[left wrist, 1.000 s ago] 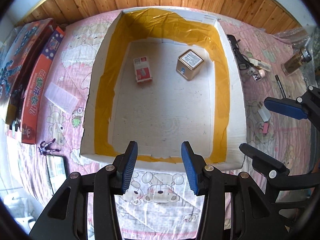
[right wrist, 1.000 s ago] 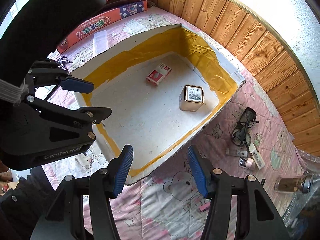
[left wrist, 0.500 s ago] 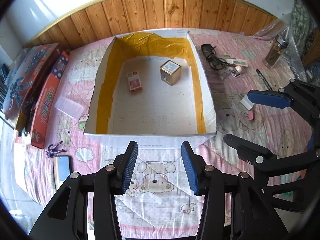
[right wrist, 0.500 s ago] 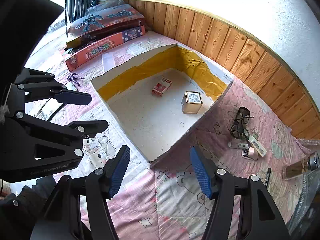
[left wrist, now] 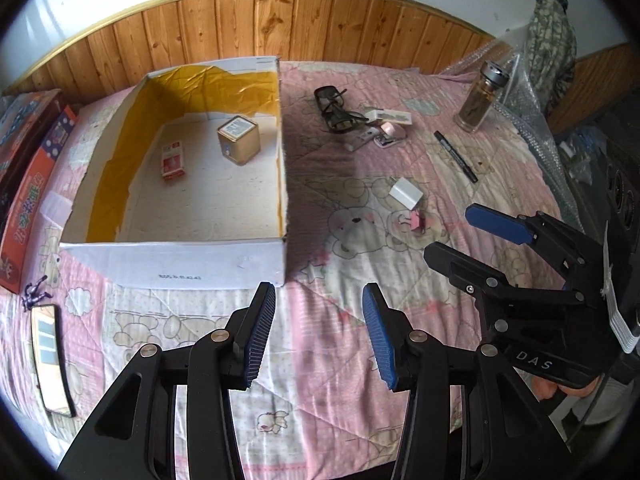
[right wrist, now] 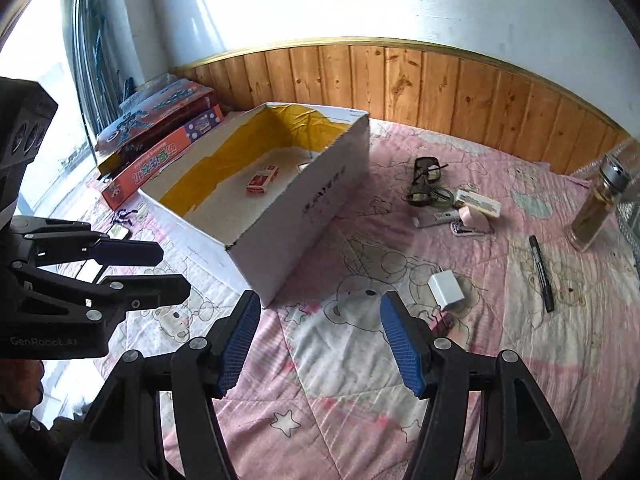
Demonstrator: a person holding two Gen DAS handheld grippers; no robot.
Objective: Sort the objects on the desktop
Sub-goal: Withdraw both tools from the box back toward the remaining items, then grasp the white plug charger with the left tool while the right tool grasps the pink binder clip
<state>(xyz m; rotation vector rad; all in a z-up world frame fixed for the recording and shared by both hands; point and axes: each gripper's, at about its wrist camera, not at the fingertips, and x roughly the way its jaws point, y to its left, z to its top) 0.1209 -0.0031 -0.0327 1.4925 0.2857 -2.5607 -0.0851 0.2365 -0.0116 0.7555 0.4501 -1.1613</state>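
A white cardboard box lined with yellow tape lies on the pink quilt. It holds a gold tin and a red-and-white card pack. To the right of the box lie glasses, a white charger, a pink clip, a black marker and a glass bottle. My left gripper stands open and empty over the quilt, just in front of the box's near right corner. My right gripper is open and empty too, short of the charger.
Stacked game boxes line the left edge, with a clear plastic lid, a purple figure and a phone near them. A wood-panelled wall runs behind. Bubble wrap lies at the far right.
Both grippers have drawn back from above the box and swung right, so the quilt and its loose objects now fill both views. The right jaws stand slightly wider.
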